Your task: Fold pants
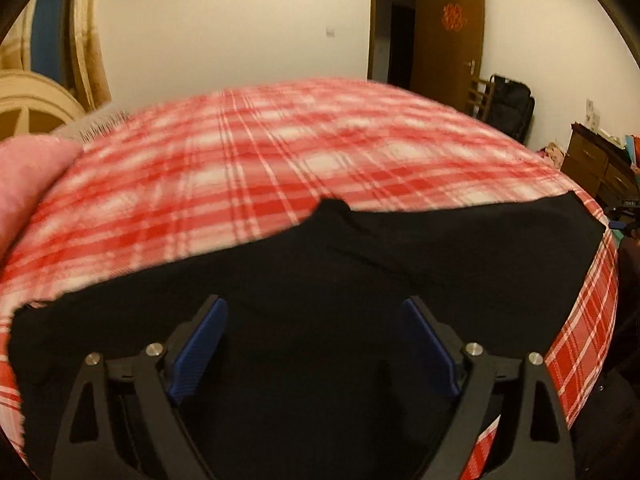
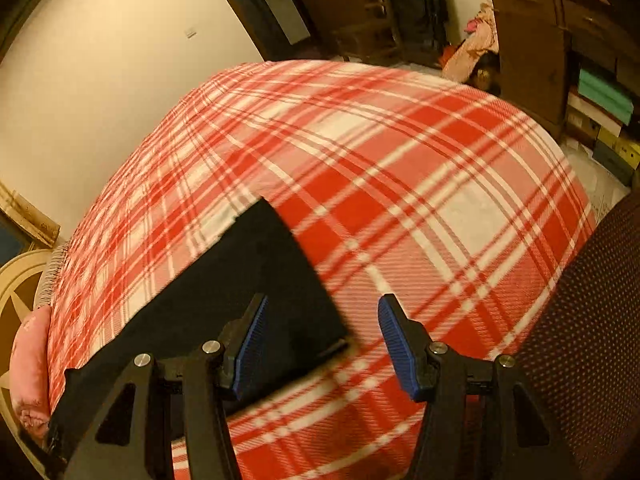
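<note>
Black pants (image 1: 400, 264) lie flat across the near part of a bed with a red and white plaid cover (image 1: 280, 148). My left gripper (image 1: 316, 316) hovers open over the middle of the dark cloth, its blue pads (image 1: 200, 348) spread wide and nothing between them. In the right wrist view the pants (image 2: 256, 280) end in a straight edge and a corner near the lower middle. My right gripper (image 2: 322, 320) is open too, straddling that corner, with the left pad (image 2: 250, 352) over the cloth and the right pad (image 2: 400, 352) over the plaid cover (image 2: 400, 168).
A pink pillow (image 1: 28, 184) lies at the bed's left end. Beyond the bed are a cream wall, an open brown door (image 1: 448, 40), a black bag (image 1: 510, 104) and a wooden dresser (image 2: 532, 48). A dark dotted surface (image 2: 592, 320) crowds the right wrist view's right side.
</note>
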A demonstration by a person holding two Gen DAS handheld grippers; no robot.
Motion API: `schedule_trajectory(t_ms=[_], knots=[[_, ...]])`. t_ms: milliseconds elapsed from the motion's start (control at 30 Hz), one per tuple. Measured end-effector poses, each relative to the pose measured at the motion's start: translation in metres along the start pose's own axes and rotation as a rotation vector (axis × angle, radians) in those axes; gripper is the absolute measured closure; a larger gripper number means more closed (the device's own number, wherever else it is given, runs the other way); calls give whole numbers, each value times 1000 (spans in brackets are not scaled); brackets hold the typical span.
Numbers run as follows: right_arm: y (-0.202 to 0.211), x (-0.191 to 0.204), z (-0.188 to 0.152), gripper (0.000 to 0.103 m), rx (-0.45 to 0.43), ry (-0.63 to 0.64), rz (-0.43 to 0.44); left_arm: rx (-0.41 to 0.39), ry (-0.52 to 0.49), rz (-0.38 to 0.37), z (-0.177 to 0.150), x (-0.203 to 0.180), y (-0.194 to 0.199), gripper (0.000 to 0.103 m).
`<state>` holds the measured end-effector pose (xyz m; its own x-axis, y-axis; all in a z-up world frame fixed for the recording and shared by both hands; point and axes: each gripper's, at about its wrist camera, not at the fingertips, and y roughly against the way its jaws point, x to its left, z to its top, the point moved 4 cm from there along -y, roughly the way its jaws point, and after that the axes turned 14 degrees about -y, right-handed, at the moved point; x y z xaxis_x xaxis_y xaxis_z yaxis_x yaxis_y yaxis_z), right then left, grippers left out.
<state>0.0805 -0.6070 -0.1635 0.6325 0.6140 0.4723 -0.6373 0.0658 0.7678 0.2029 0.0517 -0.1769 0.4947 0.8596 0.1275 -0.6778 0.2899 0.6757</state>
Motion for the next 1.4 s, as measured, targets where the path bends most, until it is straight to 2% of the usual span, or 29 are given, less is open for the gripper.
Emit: schedule_trajectory(t_ms=[133,300,500,700,900,1000,1067,1167,1400], knots=[[-8,-5,-6,45,34,-14,33,106,-14,34,-9,-10,-21,11],[-25,-6,-12,45,97,-21,63,156,-19,46,-9,-17,-21,8],[-19,-12,-10,45,66,-52,55,112,1,28,1,-23,-2,8],[-23,-14,-7,45,80,-63,54,73,7,0,13,-30,1,8],[-30,-4,-8,48,111,-83,120,97,2,10,14,-33,-13,8],[-31,-3,-12,55,110,-67,114,144,8,48,9,-30,-23,8],[-32,-3,-14,65,110,-58,115,180,19,68,6,-27,-30,8],[-33,-4,-15,69,102,-53,122,194,6,74,3,-27,-35,8],[-34,-7,-12,68,107,-88,145,191,9,64,3,-26,-39,2]])
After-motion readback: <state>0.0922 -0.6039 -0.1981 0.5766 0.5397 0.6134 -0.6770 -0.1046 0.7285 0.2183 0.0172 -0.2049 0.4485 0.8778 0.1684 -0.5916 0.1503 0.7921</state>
